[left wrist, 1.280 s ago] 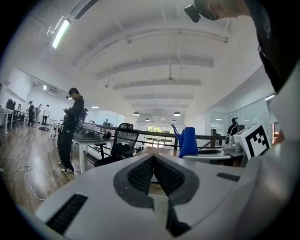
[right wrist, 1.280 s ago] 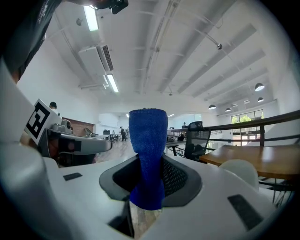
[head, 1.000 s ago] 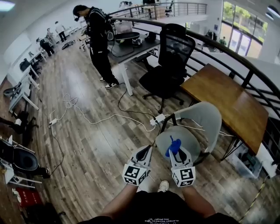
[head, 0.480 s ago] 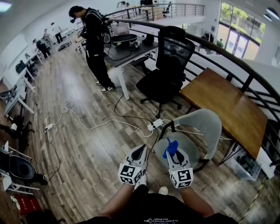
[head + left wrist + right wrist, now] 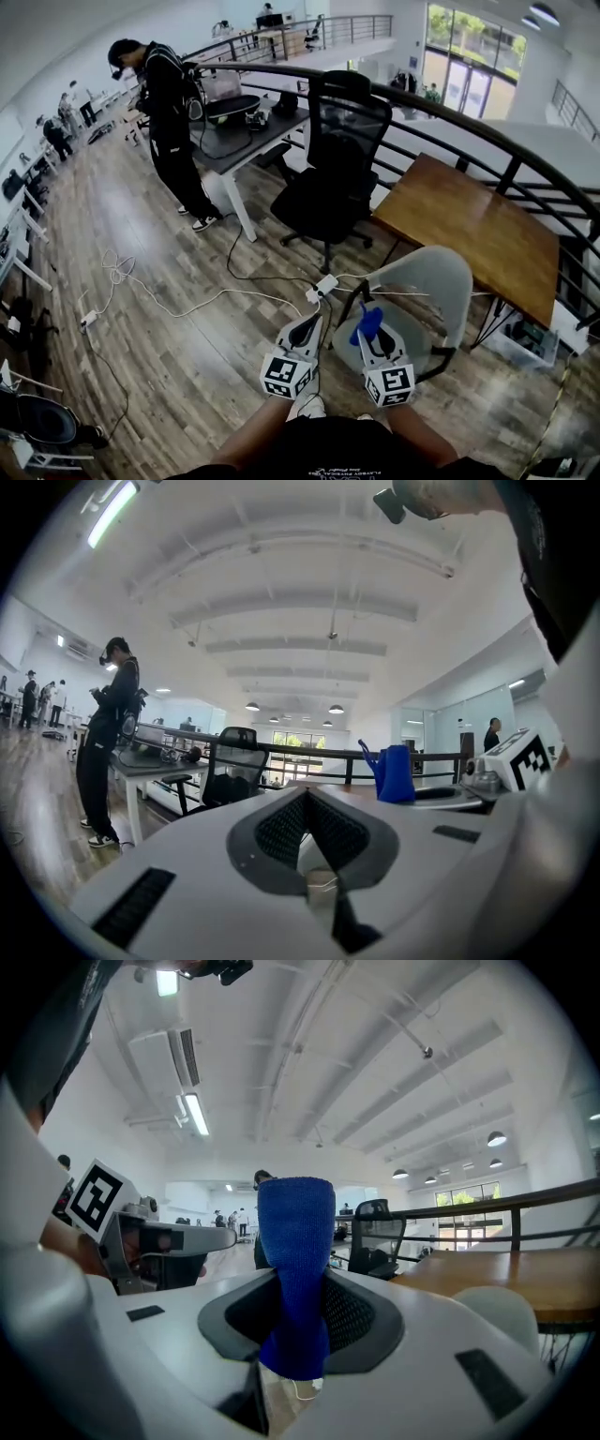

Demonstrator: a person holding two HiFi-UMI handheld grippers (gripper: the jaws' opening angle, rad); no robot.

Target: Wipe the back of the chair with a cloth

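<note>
A grey shell chair [image 5: 427, 286] stands just ahead of me on the right, its curved back toward the wooden table. My right gripper [image 5: 373, 333] hovers over the chair's seat, shut on a blue cloth [image 5: 368, 323] that sticks up between the jaws; the right gripper view shows the cloth [image 5: 296, 1269] pinched upright, with the chair's pale back [image 5: 502, 1313] low at the right. To its left, my left gripper [image 5: 306, 328] hangs over the floor, shut with nothing held. The left gripper view shows the jaws [image 5: 309, 829] closed and the blue cloth [image 5: 395, 772] off to the right.
A brown wooden table [image 5: 473, 230] stands behind the grey chair, along a black railing [image 5: 450, 117]. A black office chair [image 5: 333, 178] and a desk [image 5: 239, 131] sit farther ahead, with a person in black [image 5: 169, 122] beside them. White cables and a power strip [image 5: 323, 284] lie on the wood floor.
My head view has swung and moved forward, so the room shifted left and the chair sits closer. Both grippers keep their pose; the cloth stays gripped.
</note>
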